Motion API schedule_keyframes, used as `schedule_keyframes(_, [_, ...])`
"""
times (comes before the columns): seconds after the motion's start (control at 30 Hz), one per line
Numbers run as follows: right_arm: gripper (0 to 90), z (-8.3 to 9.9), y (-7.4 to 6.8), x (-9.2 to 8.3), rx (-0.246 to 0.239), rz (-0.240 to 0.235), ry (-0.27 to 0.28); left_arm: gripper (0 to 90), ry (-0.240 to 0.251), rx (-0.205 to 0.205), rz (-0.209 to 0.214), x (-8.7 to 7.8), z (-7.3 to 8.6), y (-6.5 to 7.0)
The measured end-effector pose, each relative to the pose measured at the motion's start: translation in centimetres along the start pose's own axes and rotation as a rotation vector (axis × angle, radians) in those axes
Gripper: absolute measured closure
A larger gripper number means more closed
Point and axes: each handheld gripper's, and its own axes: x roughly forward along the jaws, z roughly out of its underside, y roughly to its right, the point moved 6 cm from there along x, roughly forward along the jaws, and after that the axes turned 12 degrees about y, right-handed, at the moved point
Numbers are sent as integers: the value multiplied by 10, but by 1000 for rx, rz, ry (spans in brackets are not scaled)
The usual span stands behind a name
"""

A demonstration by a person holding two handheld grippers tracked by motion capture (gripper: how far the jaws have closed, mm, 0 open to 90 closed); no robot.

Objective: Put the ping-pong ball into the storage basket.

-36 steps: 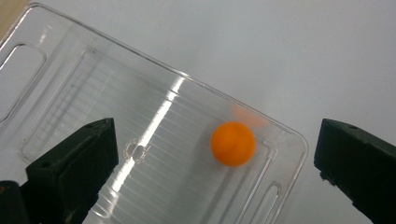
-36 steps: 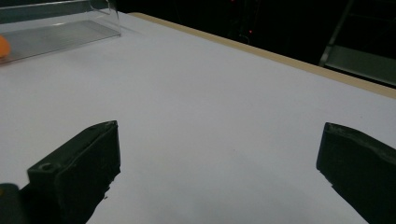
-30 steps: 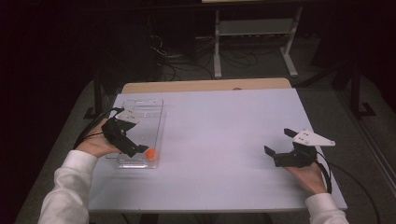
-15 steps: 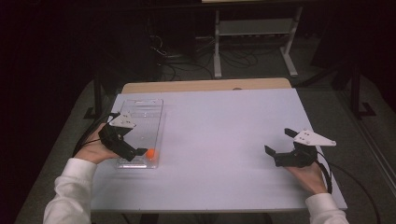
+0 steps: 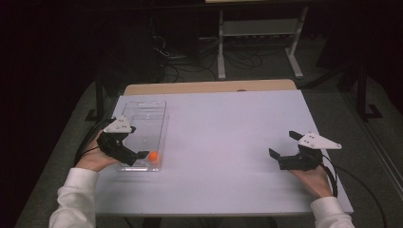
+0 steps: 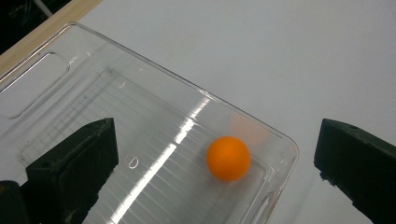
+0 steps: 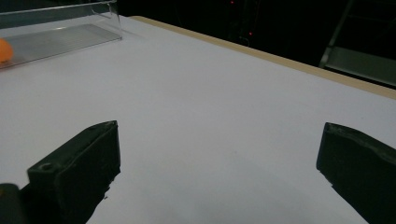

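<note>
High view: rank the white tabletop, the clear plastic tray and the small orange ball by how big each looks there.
1. white tabletop, largest by far
2. clear plastic tray, a long narrow box near the table's left edge
3. small orange ball, smallest, in the tray's near end

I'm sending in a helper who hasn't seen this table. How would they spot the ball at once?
On the white table, look to the clear plastic tray at its left side. The ball lies inside the tray's near corner, by the left gripper: small, round, and the one bright orange thing there.

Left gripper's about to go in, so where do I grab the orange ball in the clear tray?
Grip the orange ball across its middle, coming from above: the clear tray walls block side entry at its corner. The left gripper is open, probably wide enough.
</note>
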Motion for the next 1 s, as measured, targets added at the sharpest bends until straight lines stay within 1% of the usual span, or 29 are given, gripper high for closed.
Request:
schedule_keyframes(0.07, [0,0,0,0,1,1,1,0,21,-15,-1,-1,2,-1])
schedule_keyframes(0.23, [0,0,0,0,0,5,0,0,58,-33,-12,-4,6,-1])
schedule_keyframes(0.33, [0,0,0,-1,-3,7,1,0,78,-37,-17,-5,9,1])
schedule_keyframes(0.4, [0,0,0,-1,-6,9,1,0,88,-36,-29,-6,11,1])
schedule_keyframes(0.43, [0,0,0,-1,-6,9,3,0,101,-41,-34,-6,12,1])
schedule_keyframes(0.57, [0,0,0,-2,-7,12,6,0,126,-48,-31,-7,15,5])
schedule_keyframes(0.63, [0,0,0,-2,-8,13,6,0,149,-46,-33,-8,15,7])
schedule_keyframes(0.73, [0,0,0,-1,-9,12,6,0,191,-60,-42,-9,16,8])
schedule_keyframes(0.83, [0,1,0,-1,-9,13,3,0,213,-64,-57,-10,18,8])
schedule_keyframes(0.9, [0,1,0,-1,-9,13,3,0,230,-72,-59,-11,18,8])
schedule_keyframes(1.0, [0,1,1,-2,-9,14,2,0,243,-77,-64,-13,20,8])
